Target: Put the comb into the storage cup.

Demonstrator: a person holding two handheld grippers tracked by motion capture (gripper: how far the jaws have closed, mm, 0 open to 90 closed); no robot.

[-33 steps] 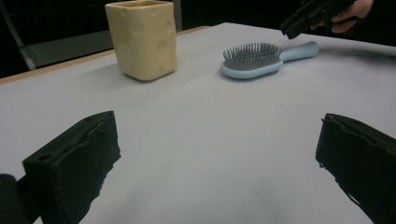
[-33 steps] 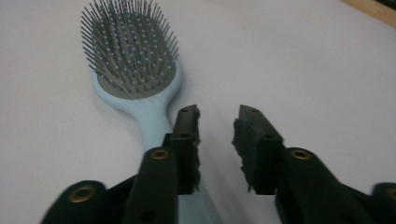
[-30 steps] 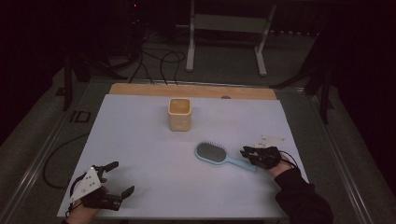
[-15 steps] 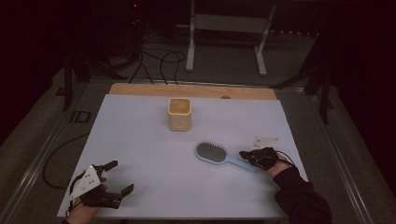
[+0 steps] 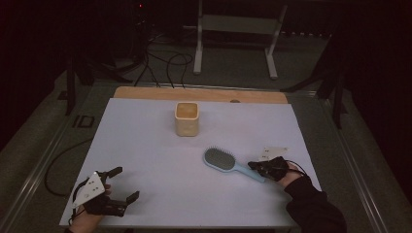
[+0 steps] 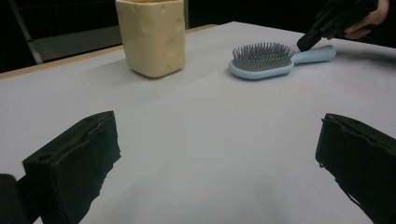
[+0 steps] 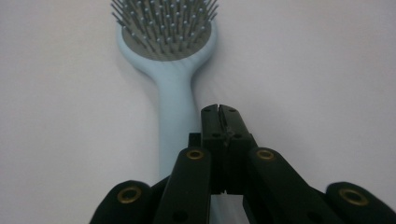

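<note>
**benchwatcher:** Since a second ago the right gripper (image 5: 260,168) has slid a touch nearer the person, and its jaws have just been closing. Now they're pinched flat together over the hairbrush (image 5: 227,162) handle, a bit off to one side, and I can't tell if any handle is actually caught.

**tablecam_fan:** And the brush relative to the cup (image 5: 187,119)?

**benchwatcher:** Closer to the person and off to the right of it, lying flat, bristles up. Long axis runs diagonally, head toward the cup, handle end toward the right gripper. Left gripper (image 5: 118,187) is spread open, empty, well away from the cup on the opposite side, so the right one's far nearer.
</note>
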